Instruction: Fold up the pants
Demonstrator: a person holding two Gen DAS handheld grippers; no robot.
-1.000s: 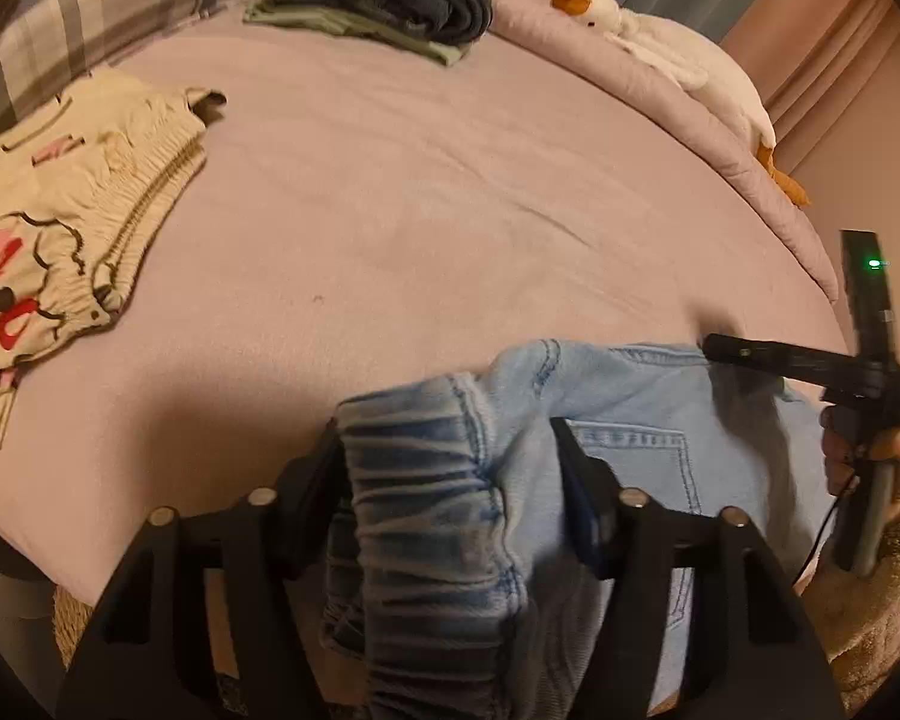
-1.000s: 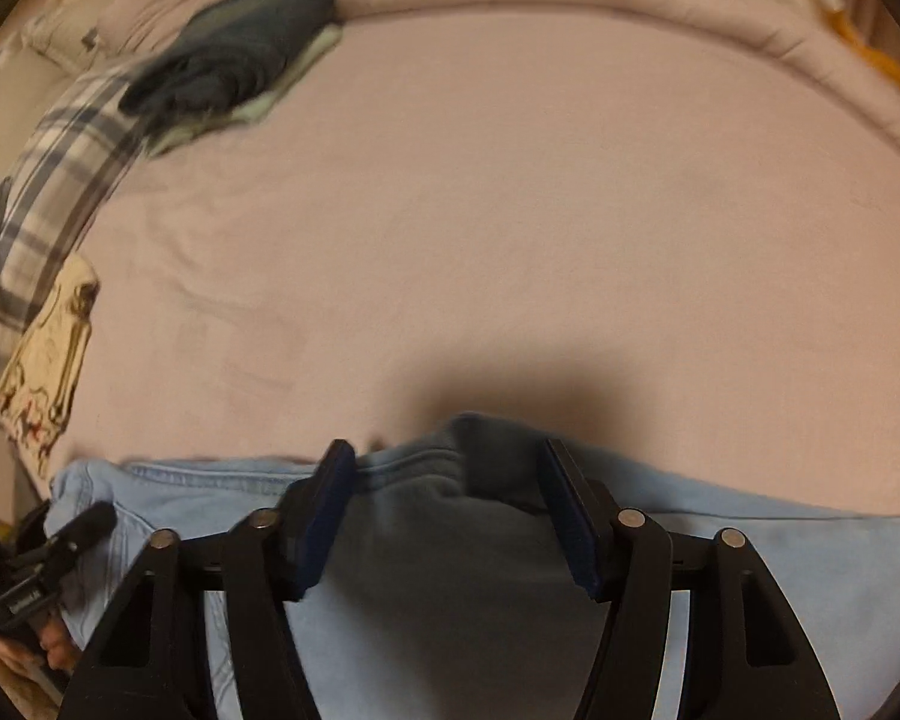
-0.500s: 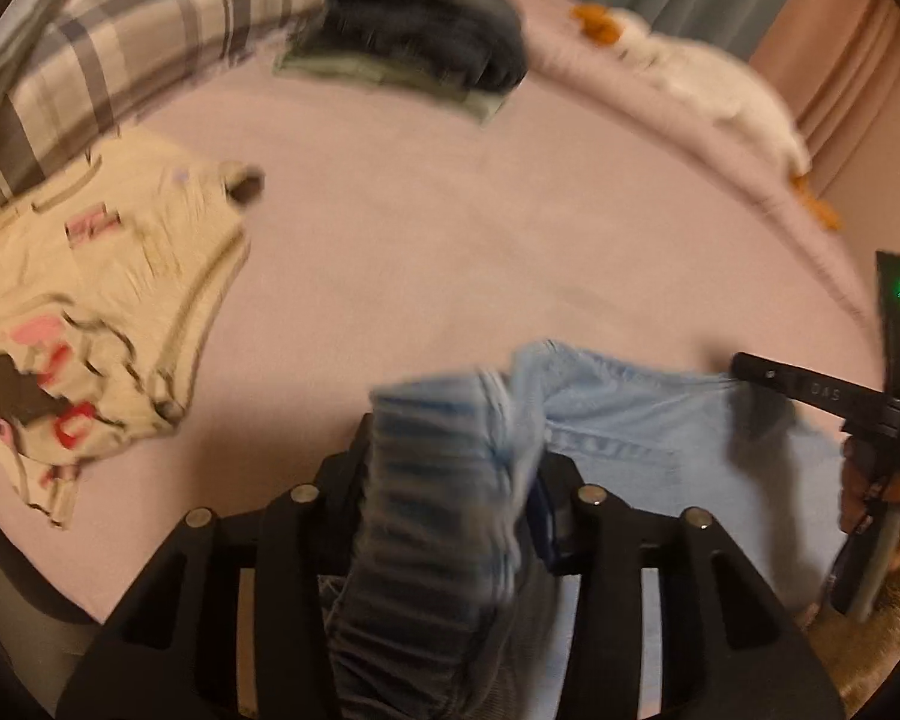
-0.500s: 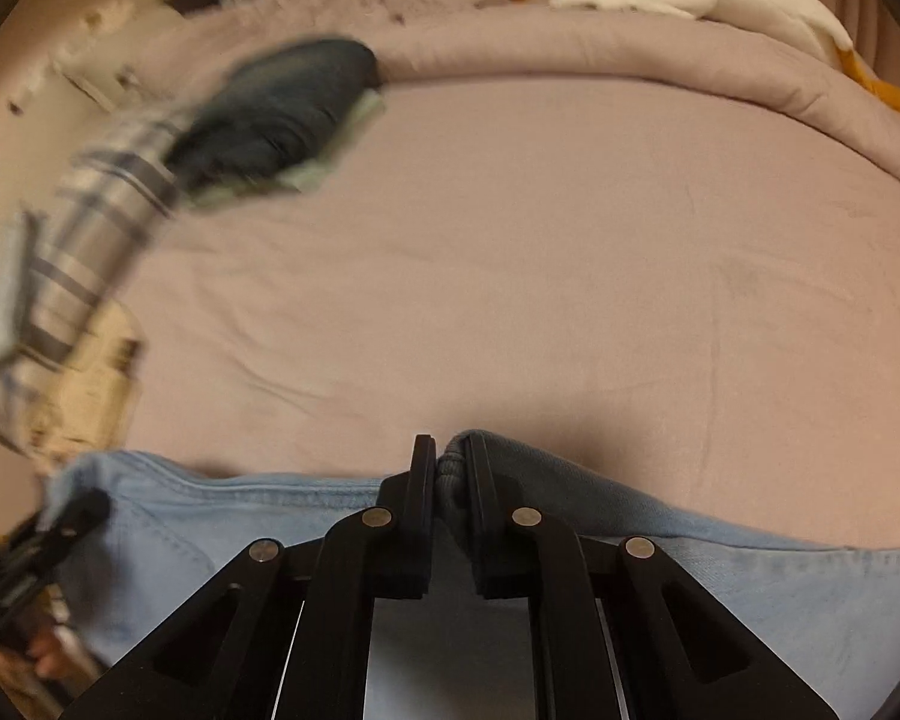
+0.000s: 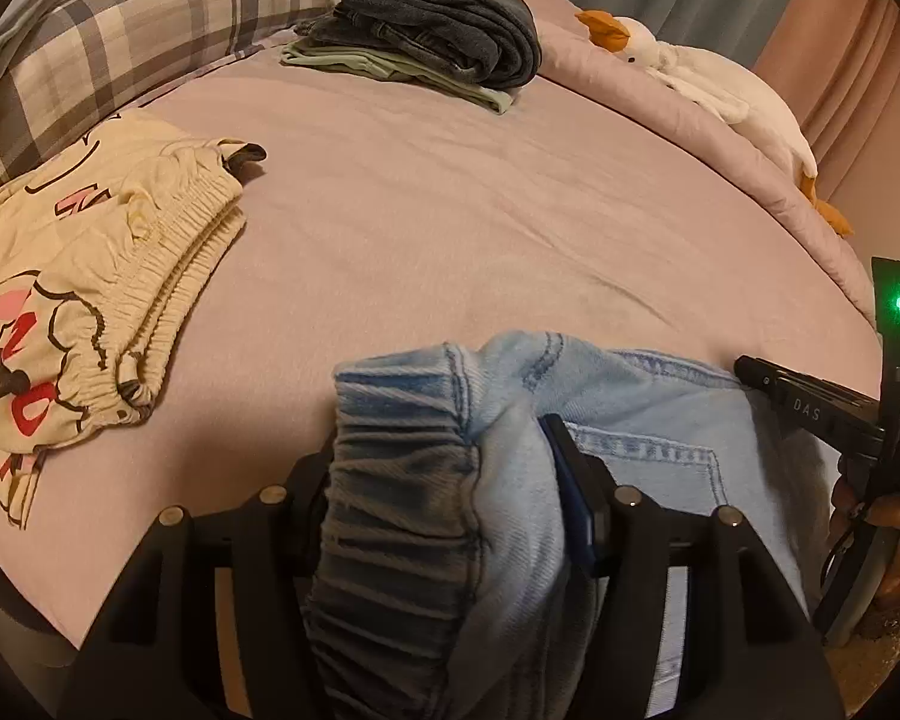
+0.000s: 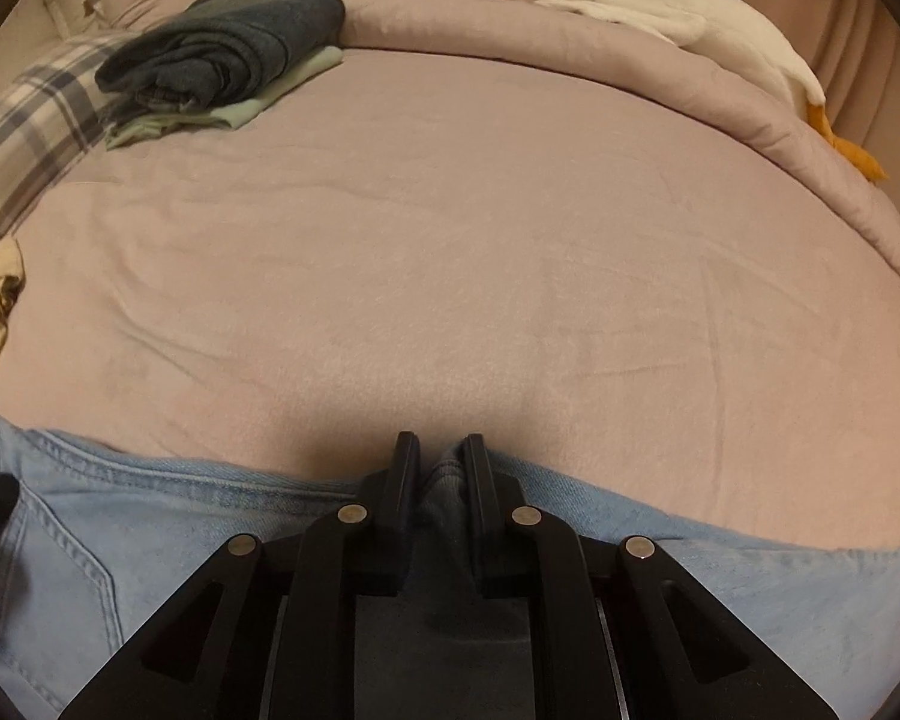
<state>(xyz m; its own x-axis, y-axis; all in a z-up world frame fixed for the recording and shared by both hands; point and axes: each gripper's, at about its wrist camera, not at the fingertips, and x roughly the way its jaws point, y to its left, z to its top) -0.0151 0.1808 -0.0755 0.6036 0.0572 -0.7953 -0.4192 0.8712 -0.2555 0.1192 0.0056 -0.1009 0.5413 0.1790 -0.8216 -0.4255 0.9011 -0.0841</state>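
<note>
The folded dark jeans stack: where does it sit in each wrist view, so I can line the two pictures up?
Left wrist: folded dark jeans stack top centre, on the green garment.
Right wrist: the stack upper left, beside the plaid pillow.
Shared landmark: the goose plush at the far right bed edge.

On my bed (image 5: pixel 450 192): cream printed shorts (image 5: pixel 84 300), folded dark jeans stack (image 5: pixel 438 30), goose plush (image 5: pixel 714 78), plaid pillow (image 5: pixel 120 30).

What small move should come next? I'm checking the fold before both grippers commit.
Probably lift both ends together and carry them forward over the bed: the left gripper clamps the light blue jeans by the bunched waistband, and the right gripper pinches their edge.
</note>
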